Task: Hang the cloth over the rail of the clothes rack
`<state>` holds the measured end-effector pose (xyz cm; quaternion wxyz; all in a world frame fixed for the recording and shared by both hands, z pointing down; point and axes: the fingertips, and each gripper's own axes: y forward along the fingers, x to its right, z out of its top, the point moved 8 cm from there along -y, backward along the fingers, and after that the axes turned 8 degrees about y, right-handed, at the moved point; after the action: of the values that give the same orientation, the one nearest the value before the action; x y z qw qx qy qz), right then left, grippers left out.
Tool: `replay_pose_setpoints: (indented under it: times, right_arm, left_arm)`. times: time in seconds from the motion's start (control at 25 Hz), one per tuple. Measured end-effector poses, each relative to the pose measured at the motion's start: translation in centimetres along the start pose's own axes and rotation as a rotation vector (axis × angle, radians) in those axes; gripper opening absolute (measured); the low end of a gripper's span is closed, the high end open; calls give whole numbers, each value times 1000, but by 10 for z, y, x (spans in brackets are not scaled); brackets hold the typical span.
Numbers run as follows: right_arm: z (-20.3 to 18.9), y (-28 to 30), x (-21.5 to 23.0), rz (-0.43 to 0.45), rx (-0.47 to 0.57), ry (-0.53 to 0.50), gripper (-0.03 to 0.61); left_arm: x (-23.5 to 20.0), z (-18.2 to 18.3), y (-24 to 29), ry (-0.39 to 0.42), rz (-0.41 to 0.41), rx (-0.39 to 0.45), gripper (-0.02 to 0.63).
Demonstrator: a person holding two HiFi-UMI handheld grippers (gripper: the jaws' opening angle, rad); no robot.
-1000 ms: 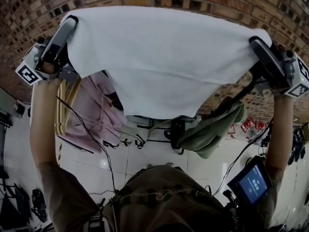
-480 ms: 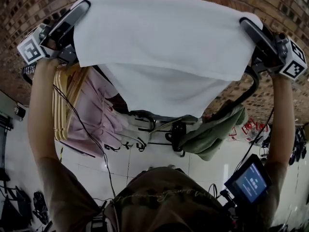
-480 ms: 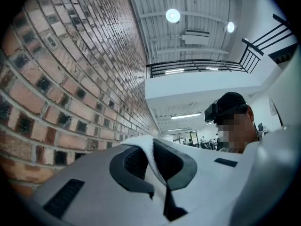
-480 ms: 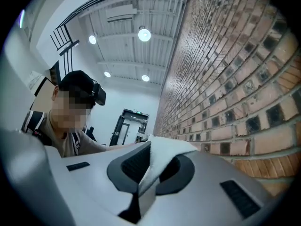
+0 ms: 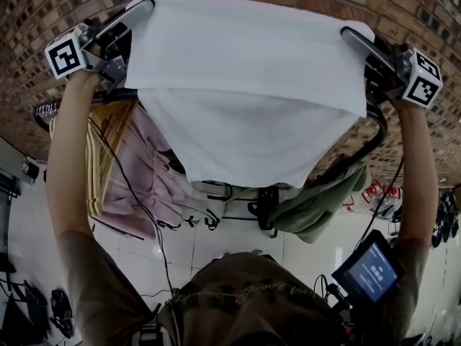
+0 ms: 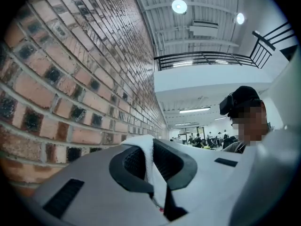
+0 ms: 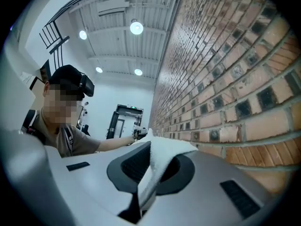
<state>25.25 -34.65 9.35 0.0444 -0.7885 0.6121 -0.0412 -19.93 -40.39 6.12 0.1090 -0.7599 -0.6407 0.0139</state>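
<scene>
A white cloth (image 5: 245, 85) hangs spread wide between my two raised grippers, in front of a brick wall (image 5: 43, 20). My left gripper (image 5: 140, 7) is shut on its left top corner, and that corner (image 6: 141, 145) shows pinched between the dark pads (image 6: 129, 166). My right gripper (image 5: 351, 36) is shut on the right top corner (image 7: 165, 149). The rack's black rail (image 5: 108, 96) shows just below the left gripper and curves down at the right (image 5: 376, 132); the cloth hides its middle. The cloth's lower edge (image 5: 238, 179) sags in front of the rack.
Wooden hangers (image 5: 97, 157) and a pink garment (image 5: 144, 171) hang at the rack's left, a green garment (image 5: 317, 204) at its right. A small screen (image 5: 371, 269) sits by my right forearm. White tiled floor (image 5: 216, 236) and cables lie below.
Both grippers have lifted the cloth higher and further towards the brick wall. The rail, hidden before, now shows under the left gripper. Both grips are unchanged.
</scene>
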Motion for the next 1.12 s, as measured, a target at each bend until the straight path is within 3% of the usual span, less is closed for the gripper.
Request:
replay_pose_setpoints:
  times: [0.2, 0.36, 0.48, 0.56, 0.68, 0.88, 1.12]
  right_arm:
    - [-15, 3, 5, 13, 5, 81, 17]
    - [-19, 2, 9, 15, 12, 121, 17]
    - [-18, 0, 12, 9, 16, 135, 18]
    - [-19, -1, 14, 2, 2, 144, 18]
    - [-22, -2, 15, 0, -46, 169, 20]
    - [-27, -10, 20, 24, -80, 240, 20]
    - [-36, -29, 37, 16, -61, 287, 19]
  left_arm:
    - [-9, -6, 1, -83, -39, -17, 14]
    - [-20, -14, 3, -117, -19, -64, 17]
    - [-27, -21, 6, -149, -20, -85, 38]
    - [-30, -25, 7, -174, -31, -97, 103]
    - [-34, -31, 9, -168, -31, -156, 158]
    - [-42, -59, 6, -170, 0, -245, 158]
    - [-49, -60, -5, -195, 22, -211, 158]
